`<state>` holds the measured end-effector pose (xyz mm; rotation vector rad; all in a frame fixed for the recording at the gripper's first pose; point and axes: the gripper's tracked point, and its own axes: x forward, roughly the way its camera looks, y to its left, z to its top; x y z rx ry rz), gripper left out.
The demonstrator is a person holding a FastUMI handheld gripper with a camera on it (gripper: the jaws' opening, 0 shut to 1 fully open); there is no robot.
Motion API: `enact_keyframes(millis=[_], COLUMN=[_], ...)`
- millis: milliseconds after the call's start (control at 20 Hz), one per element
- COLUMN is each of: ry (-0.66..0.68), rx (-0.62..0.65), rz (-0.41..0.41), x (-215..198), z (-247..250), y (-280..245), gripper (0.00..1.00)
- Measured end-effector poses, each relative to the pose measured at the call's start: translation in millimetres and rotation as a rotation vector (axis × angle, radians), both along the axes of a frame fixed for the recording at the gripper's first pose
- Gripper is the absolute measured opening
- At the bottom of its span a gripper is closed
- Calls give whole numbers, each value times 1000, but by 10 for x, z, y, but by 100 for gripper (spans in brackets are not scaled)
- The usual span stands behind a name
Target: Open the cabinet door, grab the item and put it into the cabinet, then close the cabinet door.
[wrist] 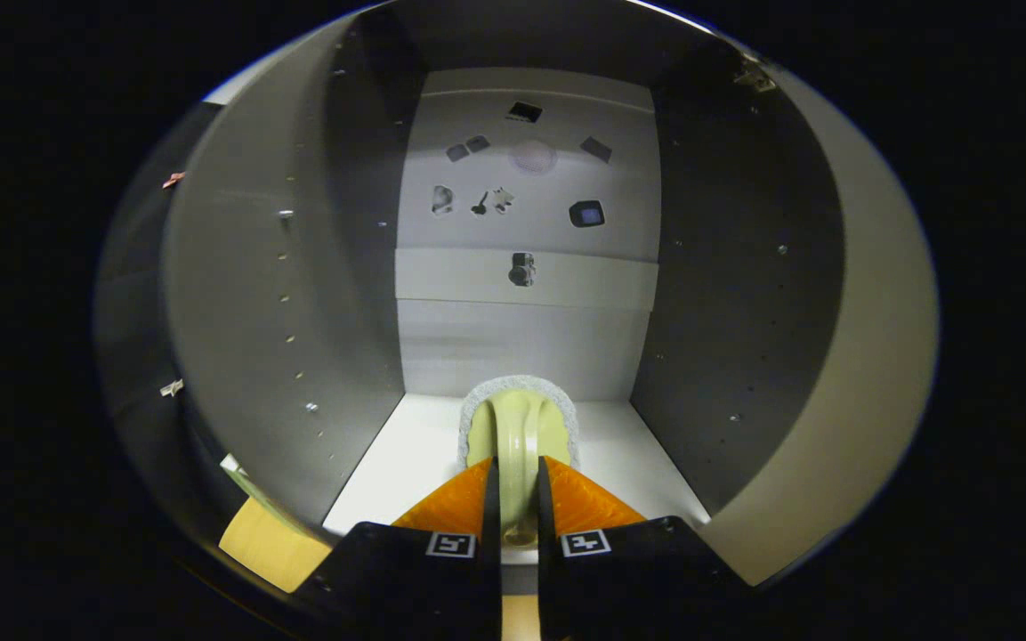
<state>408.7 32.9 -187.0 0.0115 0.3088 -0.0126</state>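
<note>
The gripper (513,472) is at the bottom middle of the frame, and its two fingers (456,503) pinch the thin handle of a pale green brush (520,427) from both sides. The brush has a round head with whitish bristles around its rim. The head sits just ahead of the fingers, low over the white floor of the cabinet (281,294). The cabinet is open, and its grey side walls rise at the left and right of the frame. Its light back wall, in the upper middle, carries a few small dark stickers (586,214) and a small metal fitting (521,269). A tan wooden surface (268,543) peeks out at the lower left, below the cabinet.
</note>
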Motion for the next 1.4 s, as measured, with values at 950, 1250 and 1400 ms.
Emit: enact_keyframes(millis=[950, 1250, 1400], ry=[-54, -130, -153], rx=[28, 10, -23], rz=[7, 8, 7], x=[496, 134, -220], z=[-216, 168, 332], y=[-80, -69, -28], gripper=[69, 89, 99])
